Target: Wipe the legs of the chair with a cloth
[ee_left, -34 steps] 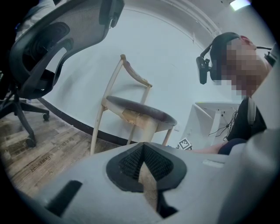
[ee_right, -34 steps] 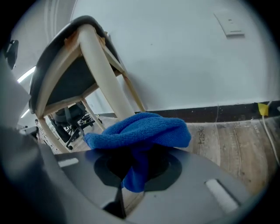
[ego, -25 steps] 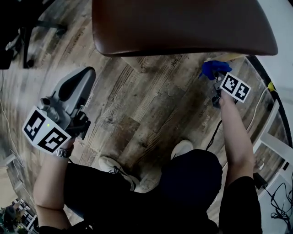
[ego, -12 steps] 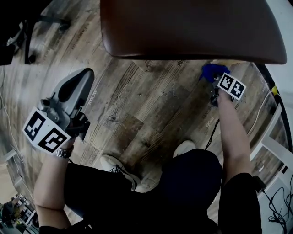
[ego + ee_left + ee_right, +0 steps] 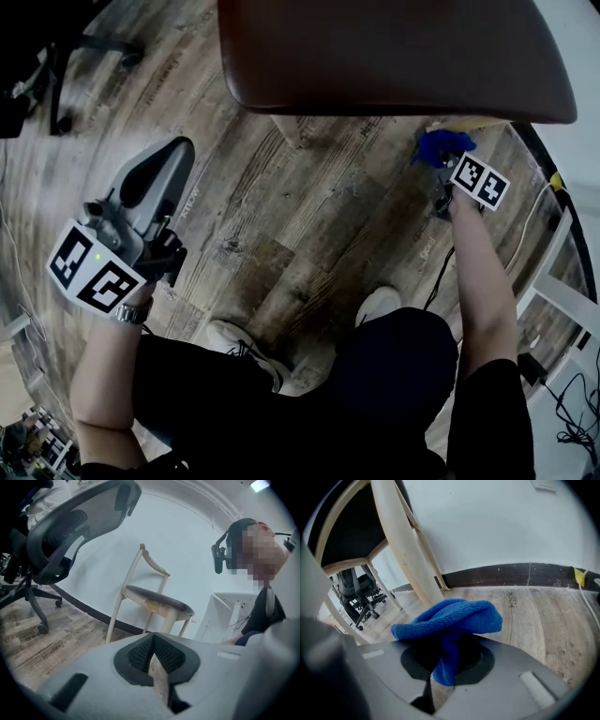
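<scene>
The right claw (image 5: 445, 667), clamped on a bunched blue cloth (image 5: 450, 618), sits low beneath the chair seat (image 5: 394, 56). The pale chair leg (image 5: 405, 550) lies just ahead and to the claw's left, its long axis rising steeply at a slant. Whether cloth and leg touch cannot be told. The left claw (image 5: 152, 660), jaws together on nothing, hangs well apart over the wooden floor (image 5: 309, 216).

**A:** What did the cloth (image 5: 450, 618) look like?

**B:** It was bright blue and bunched, folded over itself. The right gripper (image 5: 443, 667) pinched it, close to a pale wooden chair leg (image 5: 401, 550).

**A:** And the chair (image 5: 394, 56)?

**B:** It stood upright on the wood floor (image 5: 309, 225), with a dark brown seat.
</scene>
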### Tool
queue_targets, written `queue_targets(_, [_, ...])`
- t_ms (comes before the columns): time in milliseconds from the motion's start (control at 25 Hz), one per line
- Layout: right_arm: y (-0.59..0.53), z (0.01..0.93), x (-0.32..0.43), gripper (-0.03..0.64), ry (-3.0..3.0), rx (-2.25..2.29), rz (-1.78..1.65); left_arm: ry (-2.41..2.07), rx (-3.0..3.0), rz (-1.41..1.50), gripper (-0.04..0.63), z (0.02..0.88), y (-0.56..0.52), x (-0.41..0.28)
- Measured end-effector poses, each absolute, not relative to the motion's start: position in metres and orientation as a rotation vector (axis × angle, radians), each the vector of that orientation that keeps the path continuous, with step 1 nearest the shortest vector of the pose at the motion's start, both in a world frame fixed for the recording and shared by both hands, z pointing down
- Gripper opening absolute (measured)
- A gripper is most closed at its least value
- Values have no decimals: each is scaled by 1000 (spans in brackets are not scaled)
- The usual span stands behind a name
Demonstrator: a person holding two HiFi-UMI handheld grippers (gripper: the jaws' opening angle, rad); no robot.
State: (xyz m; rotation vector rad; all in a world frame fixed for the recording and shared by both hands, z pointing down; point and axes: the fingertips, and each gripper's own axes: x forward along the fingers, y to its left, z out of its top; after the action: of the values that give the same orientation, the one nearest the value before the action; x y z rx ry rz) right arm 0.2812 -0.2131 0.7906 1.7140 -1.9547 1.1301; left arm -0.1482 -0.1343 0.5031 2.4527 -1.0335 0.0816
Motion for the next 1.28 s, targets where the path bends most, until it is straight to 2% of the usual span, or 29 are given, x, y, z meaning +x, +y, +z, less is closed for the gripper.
queue_targets(480, [-211, 667, 281, 64, -2173, 1790, 962, -1037, 2509, -22, 0, 472, -126, -144])
queue_targets(1280, [-199, 467, 275, 64, -2506, 1800, 472, -1158, 2518, -58, 0, 454, -139, -155])
